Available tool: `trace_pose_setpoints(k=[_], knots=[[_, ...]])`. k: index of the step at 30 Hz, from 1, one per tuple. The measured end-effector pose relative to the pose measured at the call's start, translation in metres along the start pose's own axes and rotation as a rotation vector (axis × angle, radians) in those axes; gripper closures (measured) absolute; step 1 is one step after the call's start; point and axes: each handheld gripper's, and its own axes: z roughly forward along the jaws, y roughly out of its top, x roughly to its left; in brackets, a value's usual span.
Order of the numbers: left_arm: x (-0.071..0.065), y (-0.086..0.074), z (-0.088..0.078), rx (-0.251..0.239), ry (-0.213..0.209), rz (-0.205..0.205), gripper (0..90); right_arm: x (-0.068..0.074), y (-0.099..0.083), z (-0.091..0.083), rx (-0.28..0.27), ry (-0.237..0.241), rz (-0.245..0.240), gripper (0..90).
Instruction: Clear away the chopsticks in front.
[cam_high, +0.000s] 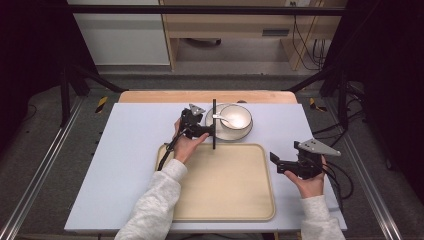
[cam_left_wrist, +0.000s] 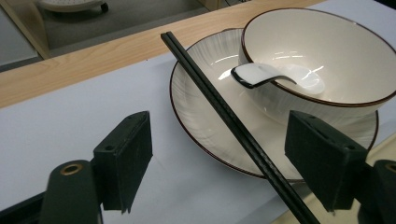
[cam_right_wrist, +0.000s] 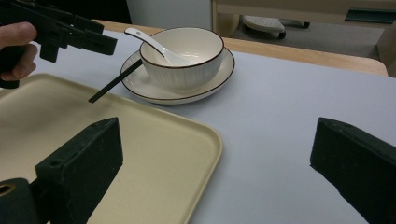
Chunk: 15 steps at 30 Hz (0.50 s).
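Black chopsticks (cam_left_wrist: 233, 126) rest ungrasped across the plate (cam_left_wrist: 205, 126) rim between the left gripper (cam_left_wrist: 219, 158) jaws, spread apart; right gripper (cam_right_wrist: 215, 177), also agape, idles at 4 o'clock.

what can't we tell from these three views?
- Chopsticks: the near end is cut off by the bottom edge in the left gripper view; in the high view the left gripper overlaps them, so contact is unclear.
- Spoon: whether there is anything under its scoop in the bowl.
- Plate: its far side is hidden by the bowl.
- Tray: cut off by the left and bottom edges in the right gripper view.
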Motion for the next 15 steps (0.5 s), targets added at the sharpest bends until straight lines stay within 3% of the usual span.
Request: trace_pose_setpoints(k=[7,15], knots=[[-0.003,0.002,0.013,0.01,0.004,0.003,32.4,0.0,0.0,0.0,-0.001,0.003,0.003,2.8],[-0.004,-0.004,0.025,0.027,-0.01,-0.022,46.9,0.0,0.0,0.001,0.001,0.005,0.002,2.8]])
